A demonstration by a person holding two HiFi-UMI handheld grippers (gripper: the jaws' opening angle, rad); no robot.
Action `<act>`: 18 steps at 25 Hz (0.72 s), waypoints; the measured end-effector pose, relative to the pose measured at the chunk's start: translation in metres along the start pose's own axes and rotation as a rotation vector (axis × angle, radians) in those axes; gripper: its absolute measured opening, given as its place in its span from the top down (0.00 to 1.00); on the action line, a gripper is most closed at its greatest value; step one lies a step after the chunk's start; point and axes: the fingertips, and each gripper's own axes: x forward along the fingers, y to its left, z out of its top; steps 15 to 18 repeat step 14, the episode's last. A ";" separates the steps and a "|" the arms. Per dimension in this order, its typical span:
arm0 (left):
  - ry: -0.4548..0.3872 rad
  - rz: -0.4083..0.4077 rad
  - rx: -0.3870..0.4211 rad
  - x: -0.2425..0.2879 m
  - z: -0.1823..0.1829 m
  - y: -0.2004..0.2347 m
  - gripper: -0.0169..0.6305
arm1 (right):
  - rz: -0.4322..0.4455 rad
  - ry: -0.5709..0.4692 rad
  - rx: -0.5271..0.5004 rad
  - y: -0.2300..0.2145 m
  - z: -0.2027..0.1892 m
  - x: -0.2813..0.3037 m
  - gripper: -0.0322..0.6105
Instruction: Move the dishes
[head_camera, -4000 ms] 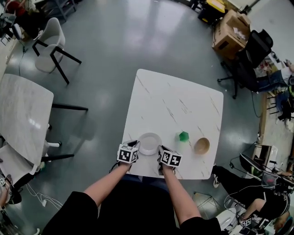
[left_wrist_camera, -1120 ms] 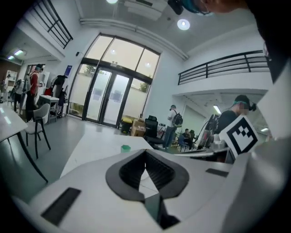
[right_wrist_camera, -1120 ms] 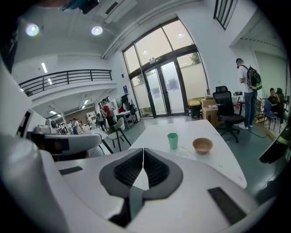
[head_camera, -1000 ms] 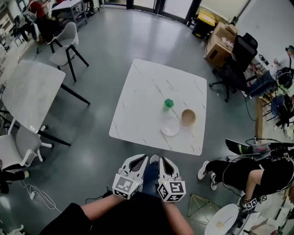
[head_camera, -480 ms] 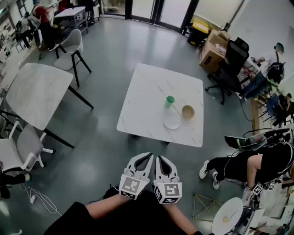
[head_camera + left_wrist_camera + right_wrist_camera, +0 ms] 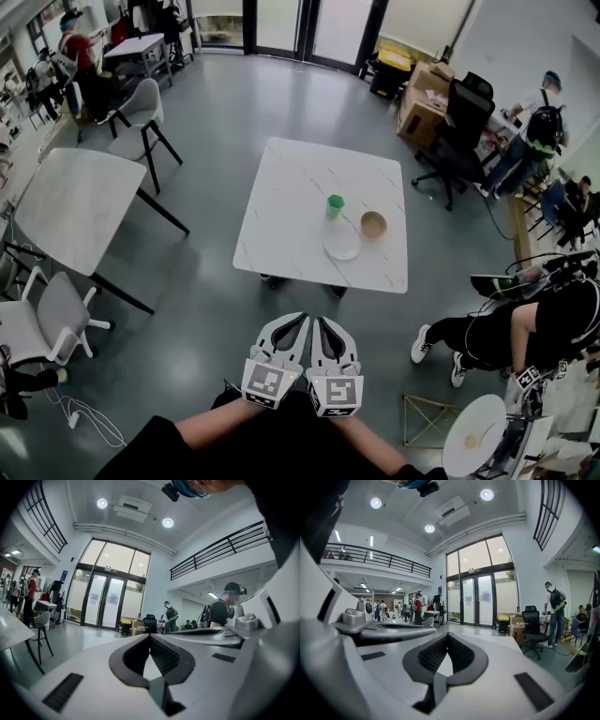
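Left tongs (image 6: 300, 322) and right tongs (image 6: 320, 323) drawn back off table (image 6: 291, 211), both closed, empty, plate (image 6: 343, 246) flat, bowl (image 6: 373, 224) mouth up

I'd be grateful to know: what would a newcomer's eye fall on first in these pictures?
The left gripper and right gripper sit side by side, shut and empty, low in the head view. Beyond them, a white table bears a plate, a green cup and a wooden bowl.

White marble-look table (image 6: 300, 187), glossy white plate (image 6: 343, 247).
Wood-toned matt bowl (image 6: 373, 224), green plastic-looking cup (image 6: 335, 206), smooth grey floor (image 6: 225, 103) with soft sheen.
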 end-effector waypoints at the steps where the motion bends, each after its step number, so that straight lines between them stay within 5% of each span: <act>1: 0.000 0.003 0.000 0.000 -0.001 0.000 0.95 | 0.001 0.001 0.000 -0.001 -0.002 -0.001 0.92; 18: 0.004 -0.011 0.029 -0.006 -0.003 -0.007 0.95 | -0.011 -0.028 -0.016 0.001 0.001 -0.009 0.92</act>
